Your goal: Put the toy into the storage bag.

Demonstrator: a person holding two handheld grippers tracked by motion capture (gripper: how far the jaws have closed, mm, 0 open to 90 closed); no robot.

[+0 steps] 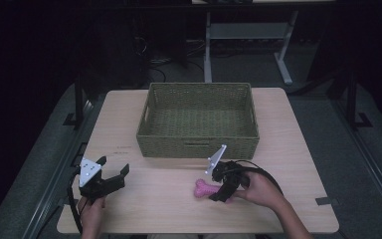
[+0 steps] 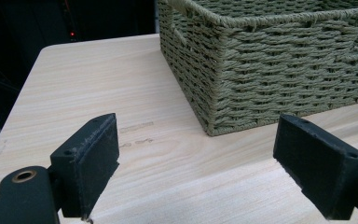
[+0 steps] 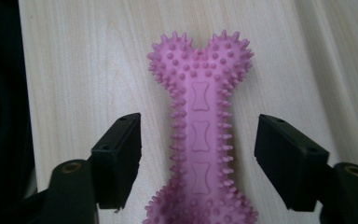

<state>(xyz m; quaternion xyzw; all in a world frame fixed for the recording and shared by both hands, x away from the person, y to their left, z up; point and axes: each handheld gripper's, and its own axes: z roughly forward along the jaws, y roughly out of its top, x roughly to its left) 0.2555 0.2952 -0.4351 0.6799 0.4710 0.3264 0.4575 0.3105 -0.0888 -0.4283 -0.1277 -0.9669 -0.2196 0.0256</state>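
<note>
1. The pink spiked bone toy lies flat on the table, near the near edge and a little right of its middle.
2. The right claw is down over the toy, held by the person's right hand that comes in from the near right corner.
3. In the right gripper view the two black jaws stand on either side of the toy's shaft, with a strip of table showing between each pad and the spikes; they straddle the toy without pressing on it.
4. The toy's knobbed far end points away from the claw, toward the left side of the table in the high view.
5. The left claw is near the near left corner, held by the left hand, its jaws spread wide with only bare table between them.
6. The green woven basket sits at the middle of the far half of the table; its near wall is just beyond the right claw's grey plate.
7. In the left gripper view the basket's near corner stands ahead of the spread jaws, well apart from them.
</note>
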